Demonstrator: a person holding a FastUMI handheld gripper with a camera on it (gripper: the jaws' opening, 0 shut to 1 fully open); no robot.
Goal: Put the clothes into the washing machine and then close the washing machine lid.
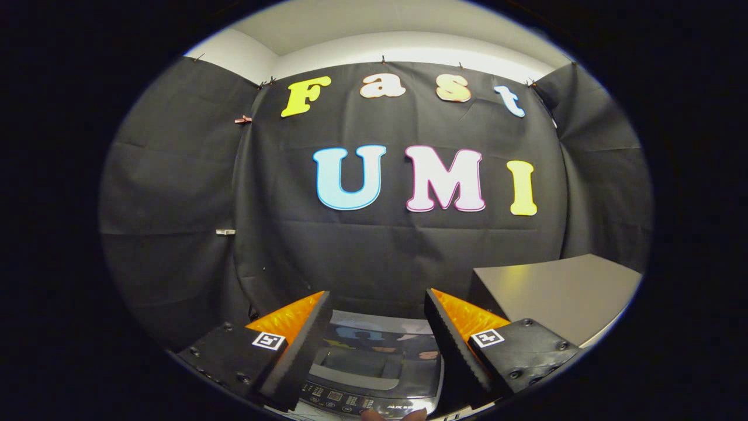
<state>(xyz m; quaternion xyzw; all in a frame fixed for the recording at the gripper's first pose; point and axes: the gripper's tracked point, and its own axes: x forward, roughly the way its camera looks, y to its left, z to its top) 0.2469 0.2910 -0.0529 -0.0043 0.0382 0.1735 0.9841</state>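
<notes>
Not much for you to read here.
Your gripper (pixel 377 295) has its fingers wide apart, each with a square black-and-white marker (pixel 268 341). Between them, the print on the washing machine (pixel 374 365) control panel (pixel 345 400) is too tiny to read.

My tongs (pixel 377 345), spread wide, hide both sides of the washing machine (pixel 374 374); its near edge is cut off, control panel (pixel 345 400) markings too small to tell.

Black cloth booth under a pale ceiling

Black cloth (pixel 374 245) is hanging across the back and both sides as the booth's wall, creased in places and held by small clips (pixel 243 119) along its top edge. Above it a white wall (pixel 409 49) and ceiling (pixel 374 20) are catching soft light. A grey table top (pixel 561 292) is standing against the cloth on the right.
</notes>
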